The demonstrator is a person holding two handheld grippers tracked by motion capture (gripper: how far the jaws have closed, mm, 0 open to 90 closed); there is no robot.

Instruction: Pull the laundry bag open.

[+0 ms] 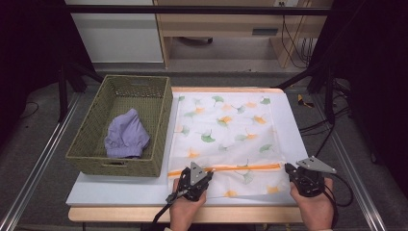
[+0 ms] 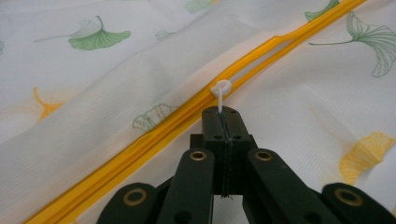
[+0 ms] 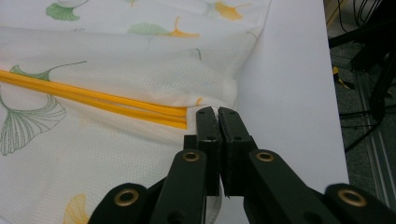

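A white mesh bag (image 1: 223, 139) printed with green and orange leaves lies flat on the white table (image 1: 292, 126). An orange zipper (image 1: 250, 167) runs across it near the front edge. My left gripper (image 1: 210, 173) is shut on the small white zipper pull (image 2: 220, 88), its tips (image 2: 221, 112) right at the zipper (image 2: 154, 136); to the right of the pull the zipper shows a narrow gap. My right gripper (image 1: 288, 167) is shut on the bag's puckered right edge (image 3: 219, 93), its tips (image 3: 218, 112) beside the zipper's end (image 3: 180, 122).
A green woven basket (image 1: 86, 140) stands left of the bag with a lilac garment (image 1: 126, 134) inside. The table's right edge (image 3: 334, 116) lies close to my right gripper, with cables on the floor beyond. A cabinet and desk stand behind the table.
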